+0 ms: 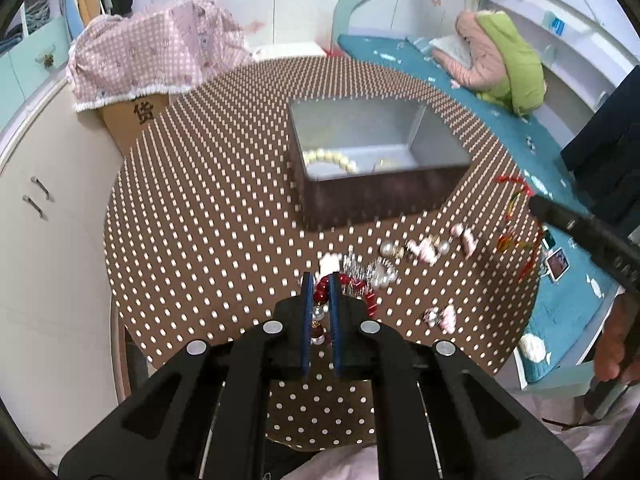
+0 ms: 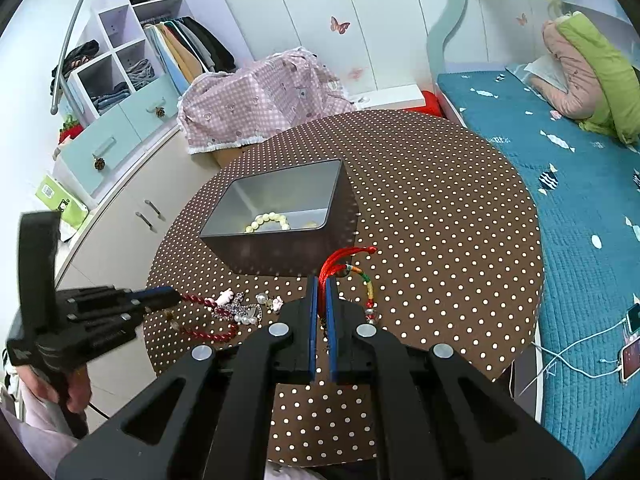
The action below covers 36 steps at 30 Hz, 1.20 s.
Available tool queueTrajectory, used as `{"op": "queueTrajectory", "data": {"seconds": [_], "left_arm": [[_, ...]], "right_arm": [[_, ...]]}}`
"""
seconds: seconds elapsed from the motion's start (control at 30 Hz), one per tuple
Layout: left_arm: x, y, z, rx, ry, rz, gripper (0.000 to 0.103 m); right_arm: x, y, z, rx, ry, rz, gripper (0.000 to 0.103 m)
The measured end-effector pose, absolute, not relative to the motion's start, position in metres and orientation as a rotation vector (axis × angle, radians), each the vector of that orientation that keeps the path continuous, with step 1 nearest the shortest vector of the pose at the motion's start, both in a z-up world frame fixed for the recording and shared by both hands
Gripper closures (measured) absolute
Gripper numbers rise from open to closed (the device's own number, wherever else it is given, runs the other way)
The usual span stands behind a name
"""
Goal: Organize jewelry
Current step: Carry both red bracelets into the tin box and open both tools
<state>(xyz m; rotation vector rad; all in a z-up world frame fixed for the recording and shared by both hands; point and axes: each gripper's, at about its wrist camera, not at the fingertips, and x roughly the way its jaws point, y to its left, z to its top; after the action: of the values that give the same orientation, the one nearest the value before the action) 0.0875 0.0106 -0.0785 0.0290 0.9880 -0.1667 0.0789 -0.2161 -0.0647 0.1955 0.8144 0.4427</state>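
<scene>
A metal tin (image 1: 384,194) (image 2: 280,246) stands on the round polka-dot table (image 1: 208,200) (image 2: 440,208) with a cream bead bracelet (image 1: 332,159) (image 2: 269,221) inside. My left gripper (image 1: 321,284) (image 2: 160,294) is shut on a red bead bracelet (image 1: 320,294) (image 2: 202,301) near the table's front. My right gripper (image 2: 321,282) is shut on a red cord bracelet (image 2: 344,258) with coloured beads, just in front of the tin. Pearl and pink pieces (image 1: 424,248) (image 2: 248,308) lie loose between the grippers.
A bed with a teal cover (image 2: 560,184) lies to the right, with phones on cables (image 2: 632,356). A pink checked cloth over a cardboard box (image 1: 156,60) stands behind the table. White cabinets (image 1: 40,220) are to the left.
</scene>
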Motion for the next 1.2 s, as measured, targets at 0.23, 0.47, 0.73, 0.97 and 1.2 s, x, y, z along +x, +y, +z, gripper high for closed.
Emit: {"op": "queueTrajectory", "data": {"seconds": [0.23,0.47,0.73,0.97,1.2], "left_arm": [[0.085,0.008,-0.054,0.02,0.919,-0.181,0.095],[0.09,0.007,-0.04,0.011,0.877,-0.191,0.095],[0.096,0.008,-0.017,0.003,0.806,-0.214,0.095],[0.105,0.005,-0.005,-0.005,0.77,-0.225,0.095],[0.129,0.003,-0.004,-0.019,0.763,-0.242,0.095]], "right_arm": [[0.084,-0.213,-0.058,0.184,0.803,0.462,0.1],[0.09,-0.207,-0.048,0.169,0.784,0.472,0.1],[0.096,-0.201,-0.037,0.151,0.752,0.483,0.1],[0.103,-0.195,-0.024,0.132,0.72,0.502,0.1],[0.117,-0.184,-0.016,0.106,0.707,0.521,0.1]]}}
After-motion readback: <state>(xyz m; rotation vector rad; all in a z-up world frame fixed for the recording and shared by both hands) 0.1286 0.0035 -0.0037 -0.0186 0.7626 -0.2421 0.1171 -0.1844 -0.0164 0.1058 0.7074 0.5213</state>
